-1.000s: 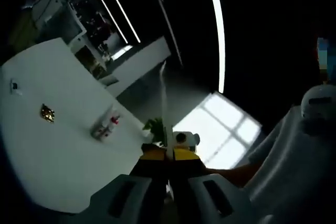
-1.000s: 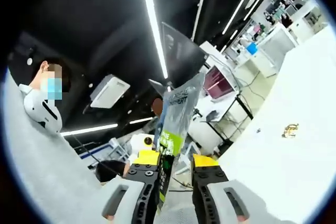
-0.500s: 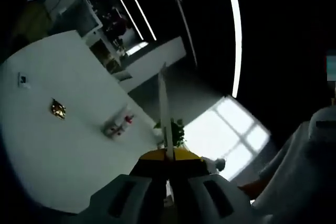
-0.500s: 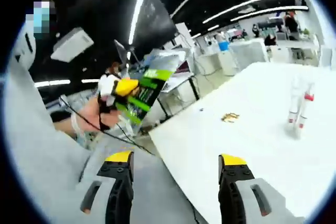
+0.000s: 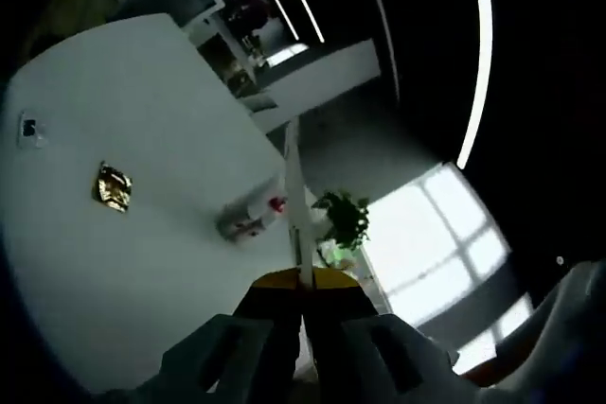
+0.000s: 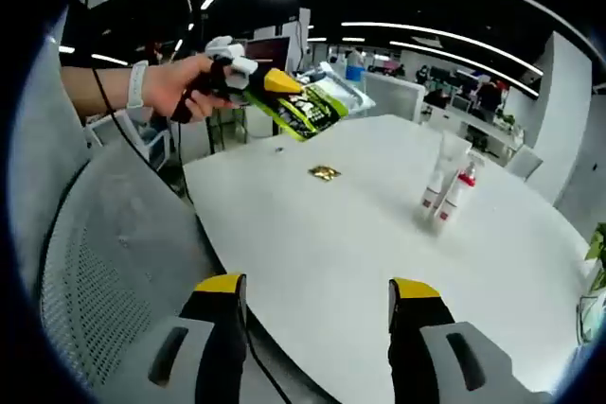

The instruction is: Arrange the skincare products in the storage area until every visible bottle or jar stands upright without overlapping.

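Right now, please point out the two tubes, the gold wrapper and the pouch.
tubes [image 6: 445, 182], right gripper view, on the body of the clear tube
gold wrapper [image 6: 325, 173], right gripper view, on its middle
pouch [image 6: 317, 106], right gripper view, on its green printed face

Two skincare tubes stand side by side near the far edge of one white table, one clear-capped, one red-capped. One small gold wrapper lies toward the table's left edge. One green-and-silver pouch is in the air beyond the left edge. One mesh chair sits at the near corner.
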### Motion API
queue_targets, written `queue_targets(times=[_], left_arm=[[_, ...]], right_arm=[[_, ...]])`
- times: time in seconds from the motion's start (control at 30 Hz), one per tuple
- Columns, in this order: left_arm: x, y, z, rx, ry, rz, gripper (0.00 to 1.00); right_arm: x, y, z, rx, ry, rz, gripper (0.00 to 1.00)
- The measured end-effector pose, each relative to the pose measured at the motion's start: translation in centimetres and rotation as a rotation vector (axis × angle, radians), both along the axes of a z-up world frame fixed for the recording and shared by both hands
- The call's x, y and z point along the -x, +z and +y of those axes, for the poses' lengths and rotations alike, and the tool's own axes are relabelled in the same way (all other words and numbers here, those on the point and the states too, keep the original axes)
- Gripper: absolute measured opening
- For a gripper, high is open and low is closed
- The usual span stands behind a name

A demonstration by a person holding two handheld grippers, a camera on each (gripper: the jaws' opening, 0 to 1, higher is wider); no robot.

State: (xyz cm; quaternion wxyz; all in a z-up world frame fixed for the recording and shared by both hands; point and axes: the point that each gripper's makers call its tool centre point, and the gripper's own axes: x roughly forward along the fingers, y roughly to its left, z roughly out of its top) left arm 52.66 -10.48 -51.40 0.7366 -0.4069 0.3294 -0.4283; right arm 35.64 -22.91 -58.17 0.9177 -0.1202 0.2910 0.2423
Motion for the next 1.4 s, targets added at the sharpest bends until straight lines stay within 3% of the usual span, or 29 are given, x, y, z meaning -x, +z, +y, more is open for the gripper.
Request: queue_targets(times=[0.1,0.23,0.3,0.4,0.5,0.57,0.63,0.73,0.83,1.1,1.4], left_arm=[[-1.4,-1.1,-1.3,-0.005,-0.01,0.01,0.0],[-2.2,-3.5,-2.2,-0.034,-0.018,0.06,0.0],[-2.6,-4.6,-2.6,-0.034,-0.018,0.076,0.0],[-3.1,-6.3,-3.1,-0.036,-0.015,0.108,0.0],[-3.8,-8.8,-3.8,-0.063,-0.03,0.137,0.0],[-4.0,-9.6,-3.9,-0.079,-0.028,0.147,0.0],[-4.6,-10.5,-4.1,-0.073,-0.018,0.156,0.0],[-4.9,-11.2,-4.3,-0.064,-0.007,0.18,0.0],[-5.4,-12.2,-4.4,-0.099,-0.028,0.179,0.0],[-7.8,-13.7,-4.3,-0.102,0.005,0.207,0.0],[-8.7,-16.2,-4.9,-0.132,0.001,0.239,0.0]], right_arm=[[-1.2,-0.8,-1.2,0.028,-0.063,0.018,0.55],[-0.7,-2.1,-3.8,0.005,-0.174,0.077,0.4],[-0.6,-2.8,-4.6,-0.009,-0.218,0.118,0.43],[-0.4,-3.3,-4.2,-0.009,-0.201,0.136,0.44],[-0.3,-3.6,-4.2,-0.095,-0.252,0.177,0.45],[0.2,-4.5,-4.1,-0.058,-0.232,0.223,0.47],[0.2,-4.4,-3.1,-0.038,-0.168,0.21,0.47],[0.4,-4.7,-2.5,-0.033,-0.144,0.222,0.48],[0.6,-5.0,-2.9,-0.041,-0.161,0.242,0.49],[1.0,-5.4,-3.0,-0.012,-0.154,0.263,0.47],[1.0,-5.7,-3.2,-0.017,-0.164,0.281,0.46]])
